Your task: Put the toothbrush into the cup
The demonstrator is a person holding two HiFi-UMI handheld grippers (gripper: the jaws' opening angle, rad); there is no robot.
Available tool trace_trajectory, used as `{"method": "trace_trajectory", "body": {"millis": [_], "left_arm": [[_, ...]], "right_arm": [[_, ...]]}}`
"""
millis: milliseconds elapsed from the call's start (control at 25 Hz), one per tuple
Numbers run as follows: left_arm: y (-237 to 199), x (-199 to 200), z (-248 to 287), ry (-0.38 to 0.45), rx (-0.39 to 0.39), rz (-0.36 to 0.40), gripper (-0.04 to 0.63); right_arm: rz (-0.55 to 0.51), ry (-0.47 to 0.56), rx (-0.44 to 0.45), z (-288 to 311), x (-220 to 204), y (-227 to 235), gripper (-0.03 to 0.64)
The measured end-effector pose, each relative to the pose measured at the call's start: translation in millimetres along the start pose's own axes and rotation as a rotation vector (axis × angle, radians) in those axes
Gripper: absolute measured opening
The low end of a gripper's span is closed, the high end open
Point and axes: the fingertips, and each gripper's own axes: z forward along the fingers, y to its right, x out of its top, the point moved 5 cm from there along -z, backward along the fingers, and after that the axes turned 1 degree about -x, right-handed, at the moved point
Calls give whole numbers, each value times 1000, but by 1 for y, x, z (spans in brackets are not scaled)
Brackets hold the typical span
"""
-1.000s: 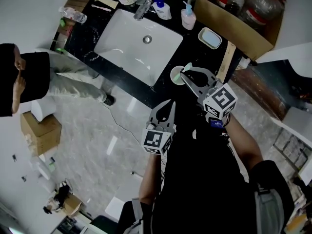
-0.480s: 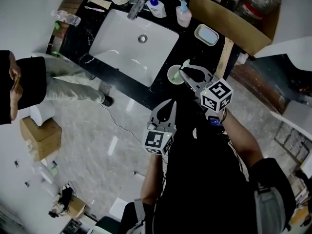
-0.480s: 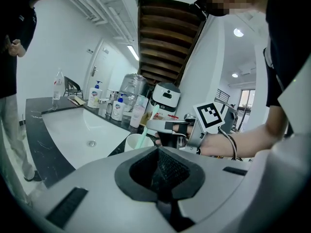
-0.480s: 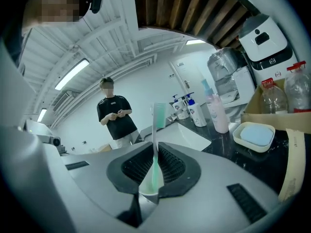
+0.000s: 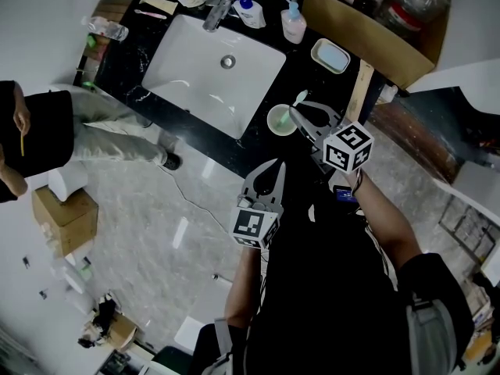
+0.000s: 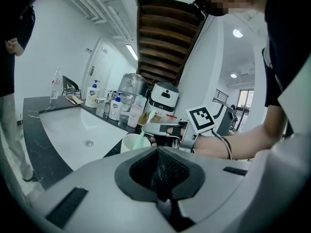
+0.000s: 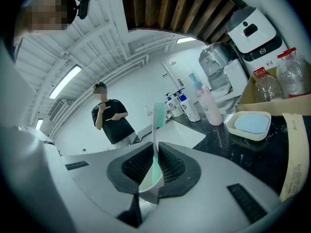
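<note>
Gripping toothbrush near upright in right claw, handle end at mouth of cup on tabletop beside sink. Holding left claw closed and empty, just short of tabletop edge.

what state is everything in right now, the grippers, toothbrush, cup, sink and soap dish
round white cup: upright on the black counter
pale green plastic toothbrush: clamped upright, bristles up, lower end at the cup's mouth
right gripper: shut on the toothbrush
left gripper: shut, empty
white rectangular sink: nothing in it
white soap dish: holds a pale blue bar
</note>
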Motion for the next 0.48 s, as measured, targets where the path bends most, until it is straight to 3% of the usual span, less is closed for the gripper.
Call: {"method": "trace_trajectory", "body": {"millis": [200,480], "left_arm": [[3,0,1,3,-3,-3,11],[6,1,1,3,-3,0,12]], "right_arm": [[73,3,4,0,-2,11,38],[95,9,23,1,-1,14,38]]}}
